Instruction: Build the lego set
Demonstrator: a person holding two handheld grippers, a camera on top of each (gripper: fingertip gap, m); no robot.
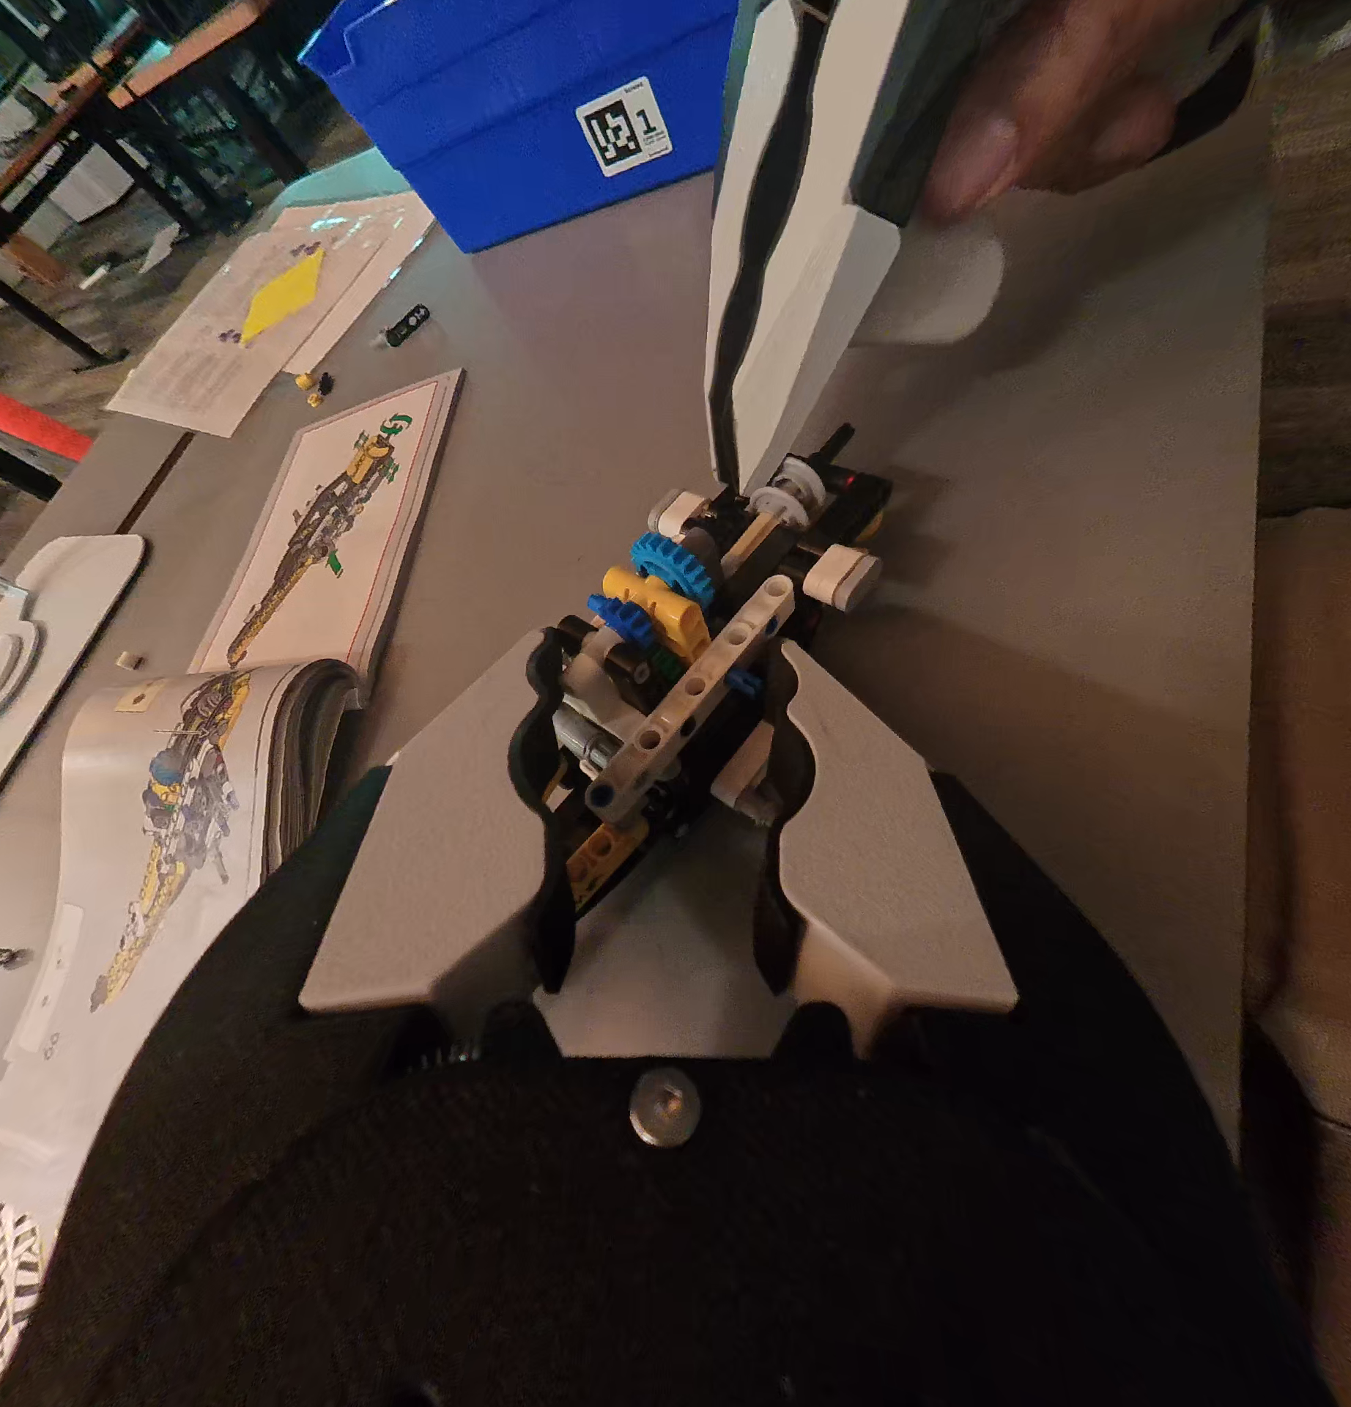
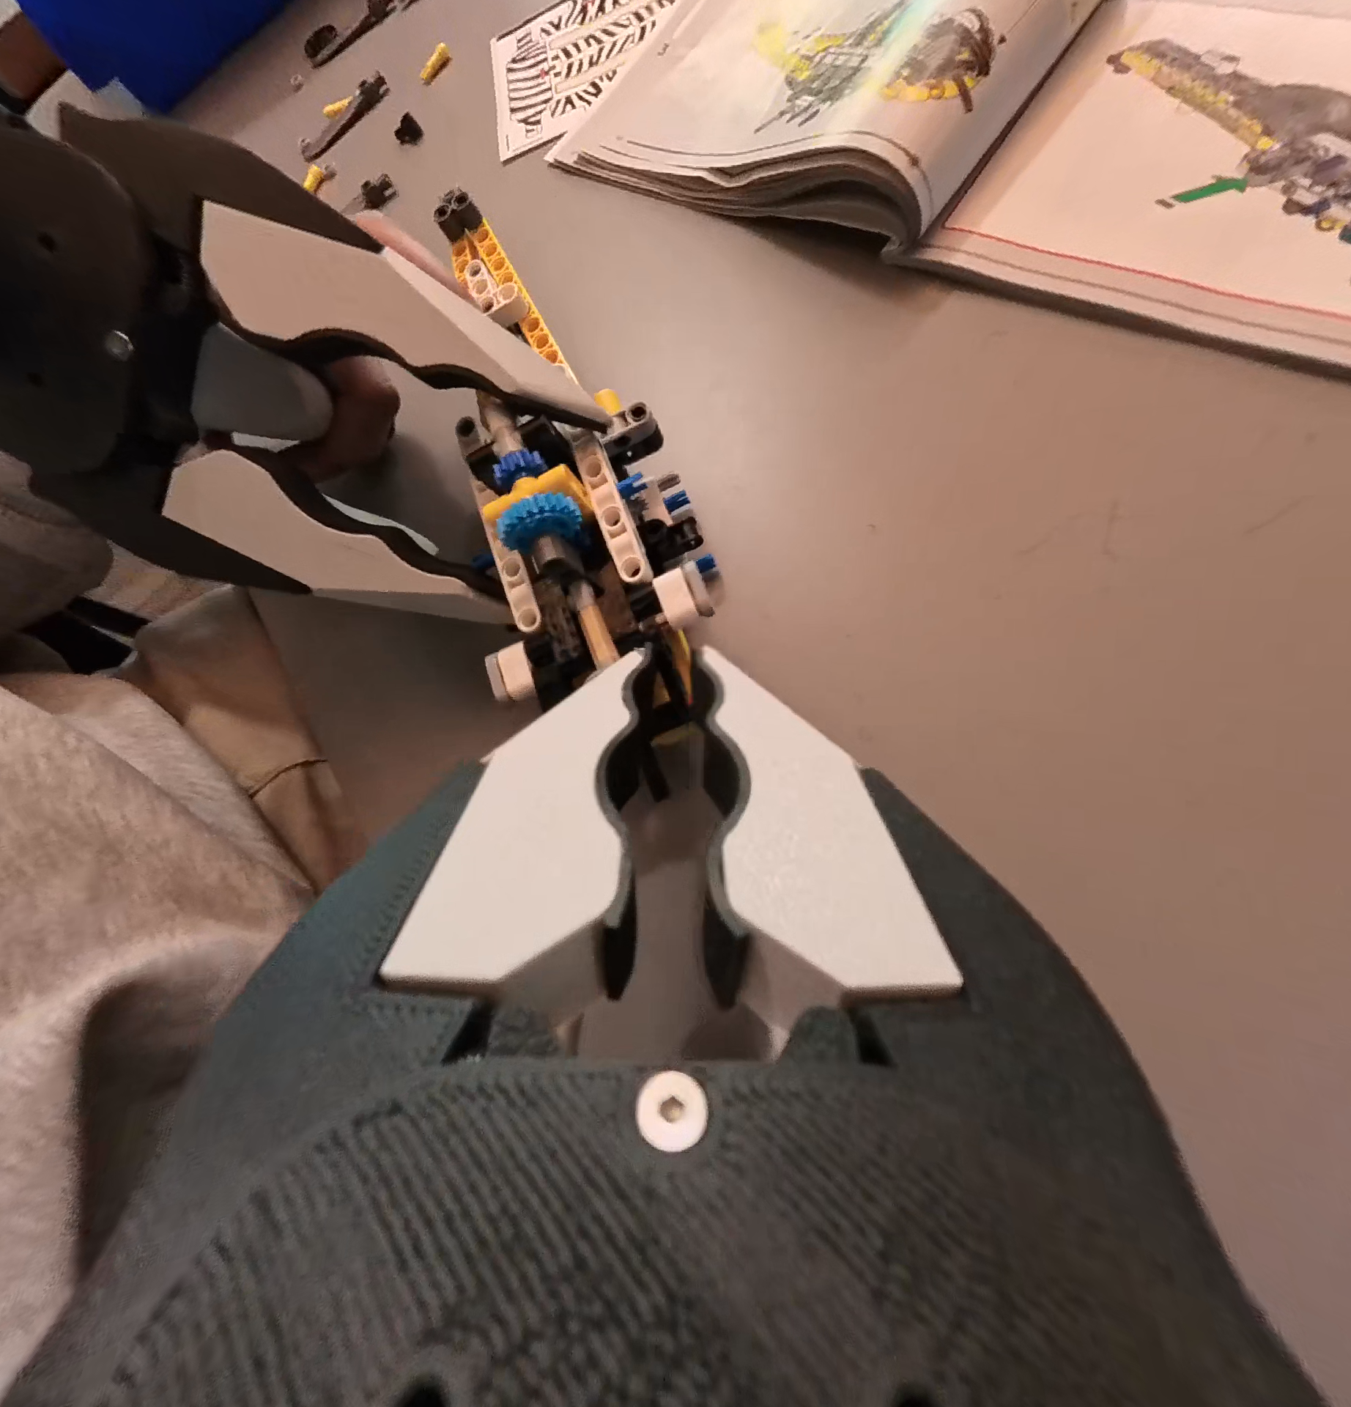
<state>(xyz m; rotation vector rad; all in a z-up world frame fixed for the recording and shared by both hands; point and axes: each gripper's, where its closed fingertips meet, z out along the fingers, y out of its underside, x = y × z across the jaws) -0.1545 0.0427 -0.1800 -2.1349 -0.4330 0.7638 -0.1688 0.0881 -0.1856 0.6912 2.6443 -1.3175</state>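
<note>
The partly built lego model [image 1: 680, 609], with white beams, blue gears and yellow and black parts, is held above the grey table [image 1: 1038, 609]. My left gripper [image 1: 665, 670] is shut on its near end, the jaws on both sides of it. My right gripper [image 1: 737, 476] comes down from the top and pinches the model's far end by a thin black axle [image 1: 840, 441]. In the right wrist view the right gripper [image 2: 676, 662] is nearly closed on that black and yellow end of the model [image 2: 573, 533]. The left gripper [image 2: 554, 512] clamps the model from the left.
An open instruction booklet [image 1: 330, 548] lies left of the model and also shows in the right wrist view [image 2: 1038, 152]. A blue bin [image 1: 520, 114] stands at the back. Loose small parts [image 2: 353, 99] and a sticker sheet [image 2: 551, 76] lie beyond. The table edge [image 1: 1255, 533] runs on the right.
</note>
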